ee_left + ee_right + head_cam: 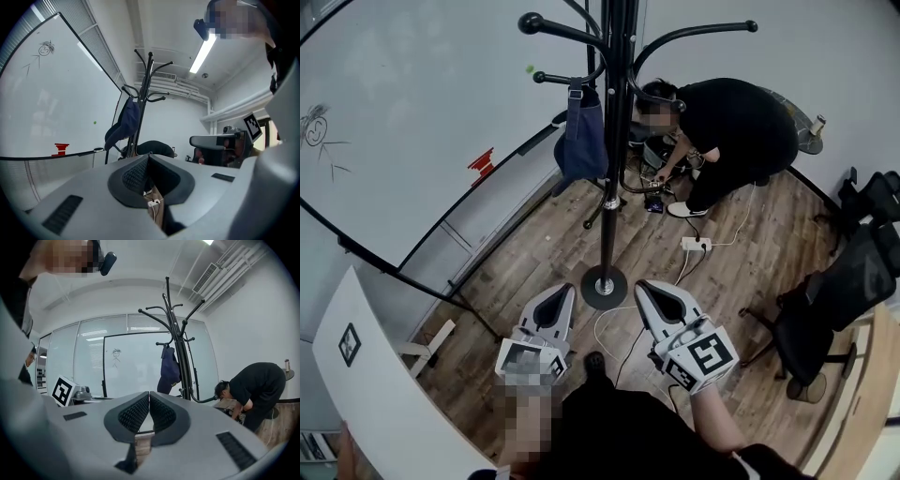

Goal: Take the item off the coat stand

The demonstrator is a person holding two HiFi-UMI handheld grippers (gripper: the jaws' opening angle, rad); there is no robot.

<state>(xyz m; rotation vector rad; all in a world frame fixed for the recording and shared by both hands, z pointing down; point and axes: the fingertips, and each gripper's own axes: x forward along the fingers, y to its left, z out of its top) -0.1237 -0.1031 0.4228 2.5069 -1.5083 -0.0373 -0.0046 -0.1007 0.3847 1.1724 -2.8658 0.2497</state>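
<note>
A black coat stand (607,141) rises from a round base on the wood floor. A dark blue bag (581,136) hangs by its strap from a lower hook on the stand's left side. The same bag (123,123) shows in the left gripper view, and the bag (169,370) hangs beside the stand's pole in the right gripper view. My left gripper (563,289) is shut and empty, short of the stand's base. My right gripper (642,285) is shut and empty beside it, to the right of the base. Both are well below the bag.
A person in black (727,131) crouches behind the stand over gear on the floor. A power strip (696,244) with white cables lies right of the base. A whiteboard (403,122) stands at left, black office chairs (834,291) at right, a white board (366,394) near left.
</note>
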